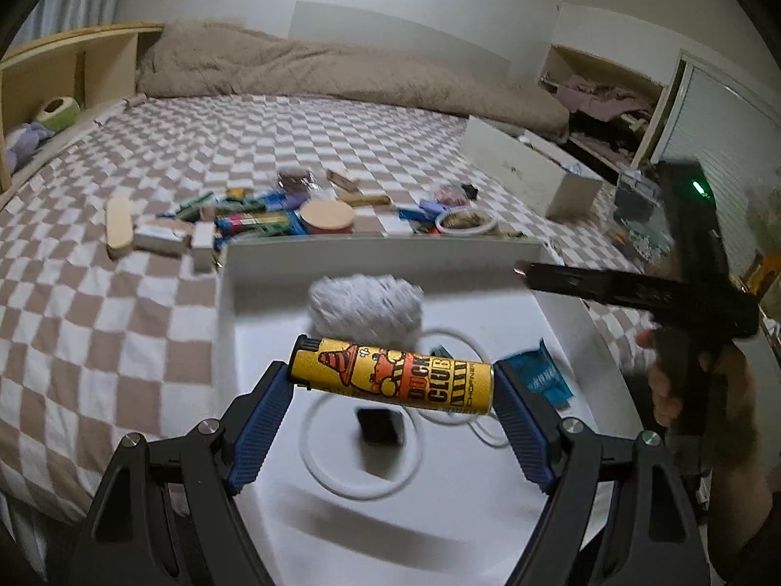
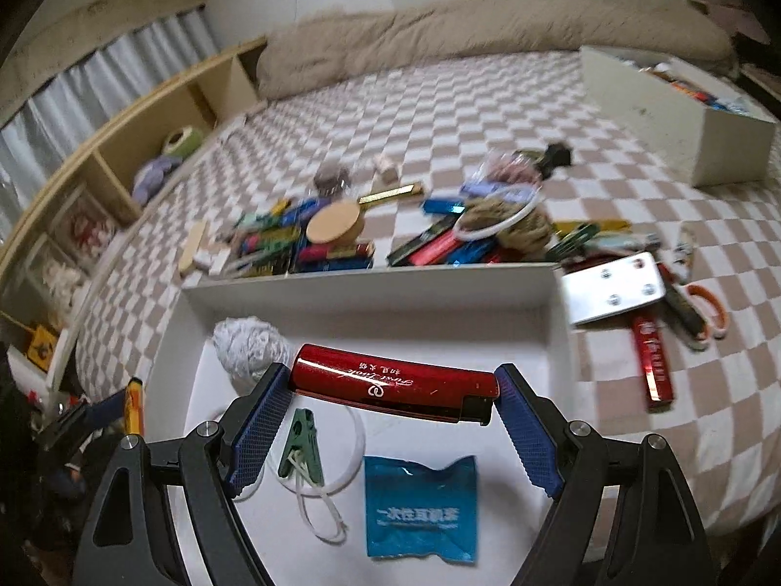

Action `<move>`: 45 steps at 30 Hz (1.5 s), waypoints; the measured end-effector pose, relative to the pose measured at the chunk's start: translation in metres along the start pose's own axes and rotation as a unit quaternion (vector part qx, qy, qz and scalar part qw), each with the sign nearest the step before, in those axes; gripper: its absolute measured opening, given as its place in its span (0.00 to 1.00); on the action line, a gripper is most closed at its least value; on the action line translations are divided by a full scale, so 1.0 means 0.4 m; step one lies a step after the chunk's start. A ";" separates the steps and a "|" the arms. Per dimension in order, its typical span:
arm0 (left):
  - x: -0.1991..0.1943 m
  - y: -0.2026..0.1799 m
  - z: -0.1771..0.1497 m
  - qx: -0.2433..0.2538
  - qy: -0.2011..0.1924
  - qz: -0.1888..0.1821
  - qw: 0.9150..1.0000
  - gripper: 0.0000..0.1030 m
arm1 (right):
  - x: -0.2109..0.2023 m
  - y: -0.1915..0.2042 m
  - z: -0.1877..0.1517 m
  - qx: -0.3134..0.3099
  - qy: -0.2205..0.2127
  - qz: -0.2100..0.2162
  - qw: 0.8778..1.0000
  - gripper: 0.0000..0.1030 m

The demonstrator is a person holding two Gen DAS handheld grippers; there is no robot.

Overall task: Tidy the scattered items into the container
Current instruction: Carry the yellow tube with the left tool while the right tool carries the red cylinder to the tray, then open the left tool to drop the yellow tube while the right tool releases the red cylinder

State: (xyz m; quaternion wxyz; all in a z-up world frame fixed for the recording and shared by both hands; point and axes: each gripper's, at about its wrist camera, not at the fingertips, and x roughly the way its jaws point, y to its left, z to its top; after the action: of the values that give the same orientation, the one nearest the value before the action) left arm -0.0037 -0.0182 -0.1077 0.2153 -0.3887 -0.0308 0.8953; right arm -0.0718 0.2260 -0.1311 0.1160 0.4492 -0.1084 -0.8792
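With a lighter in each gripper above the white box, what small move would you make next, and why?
Probably open both grippers to drop them. The left gripper holds the yellow lighter and the right gripper the red lighter end to end, both already over the white box, so releasing should land them inside.

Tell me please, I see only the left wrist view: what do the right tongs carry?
Observer: The right tongs grip a glossy red lighter lengthwise between the blue pads.
Operator: Is it above the white tray?
Observer: Yes, over the shallow white tray, above a green plastic clothespin.
Operator: What lies right of the tray?
Observer: A shiny silver metal plate, a second red lighter and orange-handled scissors, all on the checkered bedsheet.
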 end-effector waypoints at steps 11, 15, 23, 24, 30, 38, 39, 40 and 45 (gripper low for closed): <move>0.067 -0.067 -0.065 -0.007 0.055 -0.031 0.998 0.80 | 0.124 0.025 0.016 -0.014 0.066 -0.034 0.997 0.82; 0.082 -0.092 -0.087 0.007 0.075 -0.035 0.997 0.80 | 0.150 0.026 0.022 -0.019 0.076 -0.043 0.996 0.82; 0.107 -0.129 -0.126 0.028 0.105 -0.035 0.993 0.80 | 0.174 0.023 0.033 -0.022 0.081 -0.044 0.996 0.82; 0.108 -0.135 -0.131 0.031 0.108 -0.033 0.993 0.80 | 0.176 0.021 0.034 -0.020 0.082 -0.043 0.996 0.82; 0.105 -0.163 -0.140 0.053 0.111 -0.024 0.992 0.80 | 0.187 0.015 0.040 -0.021 0.082 -0.038 0.996 0.82; 0.101 -0.192 -0.137 0.076 0.115 -0.021 0.990 0.80 | 0.192 0.013 0.042 -0.023 0.081 -0.039 0.996 0.83; 0.103 -0.193 -0.137 0.075 0.119 -0.025 0.990 0.80 | 0.192 0.013 0.041 -0.025 0.081 -0.040 0.996 0.83; 0.107 -0.194 -0.138 0.074 0.123 -0.028 0.989 0.80 | 0.193 0.014 0.041 -0.027 0.079 -0.040 0.996 0.83; 0.126 -0.197 -0.144 0.078 0.137 -0.022 0.987 0.80 | 0.190 0.019 0.035 -0.034 0.071 -0.044 0.996 0.83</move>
State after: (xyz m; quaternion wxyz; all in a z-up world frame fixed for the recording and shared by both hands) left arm 0.0354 0.0673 -0.1647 0.2666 -0.4889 0.0602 0.8284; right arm -0.1257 0.1970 -0.1789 0.1000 0.5106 -0.0501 -0.8525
